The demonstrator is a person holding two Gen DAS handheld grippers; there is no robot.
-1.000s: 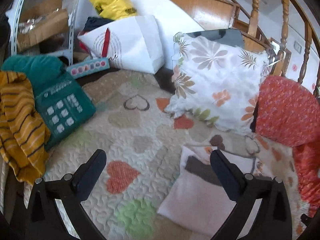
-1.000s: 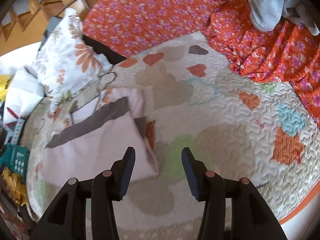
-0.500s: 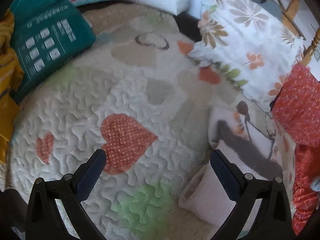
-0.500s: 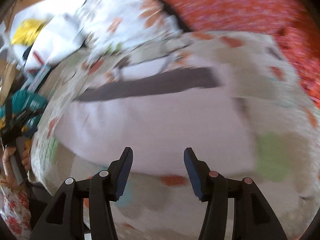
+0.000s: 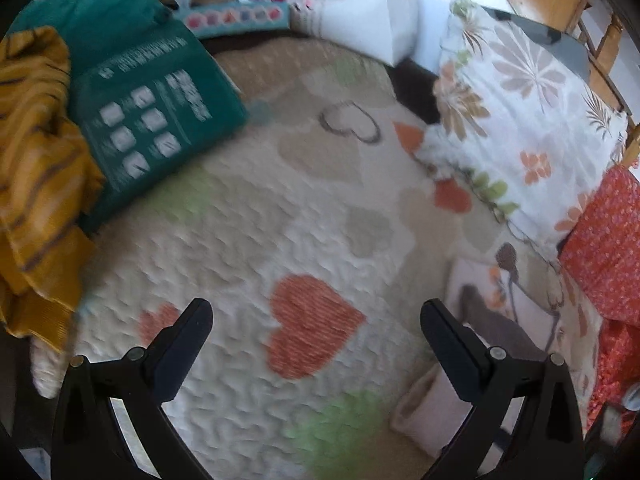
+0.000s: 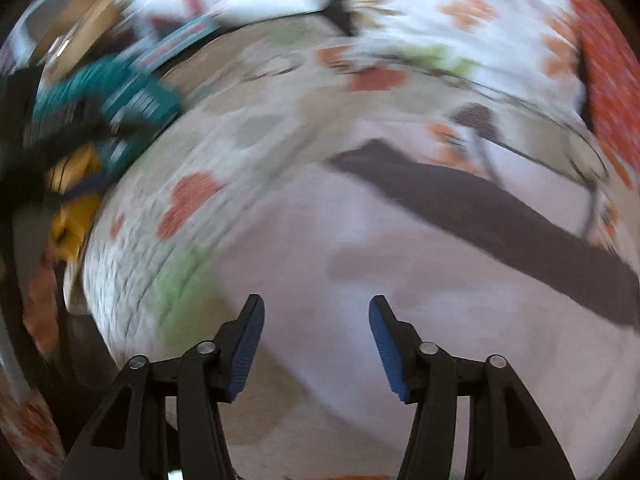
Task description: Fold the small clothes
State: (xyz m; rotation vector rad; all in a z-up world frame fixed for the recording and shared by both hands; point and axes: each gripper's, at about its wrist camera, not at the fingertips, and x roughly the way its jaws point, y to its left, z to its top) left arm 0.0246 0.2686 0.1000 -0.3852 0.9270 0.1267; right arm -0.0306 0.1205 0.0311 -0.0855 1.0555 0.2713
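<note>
A folded pale pink garment with a dark grey stripe [image 6: 400, 248] lies on the heart-patterned quilt [image 5: 280, 224]. It fills most of the right wrist view, which is blurred. My right gripper [image 6: 316, 312] is open and empty, low over the garment's near part. In the left wrist view the same garment [image 5: 480, 312] lies at the lower right, partly behind the right finger. My left gripper [image 5: 316, 312] is wide open and empty above a red heart on the quilt. A yellow striped garment [image 5: 36, 168] hangs at the far left.
A teal package [image 5: 152, 120] lies at the quilt's back left. A floral pillow [image 5: 520, 120] and a white bag [image 5: 360, 4] stand at the back. Red floral fabric [image 5: 604, 240] lies at the right. A wooden stair rail is behind.
My right gripper has swung left and closer over the pink garment, with strong blur. My left gripper's view has tilted back up a little, showing more of the teal package and yellow garment.
</note>
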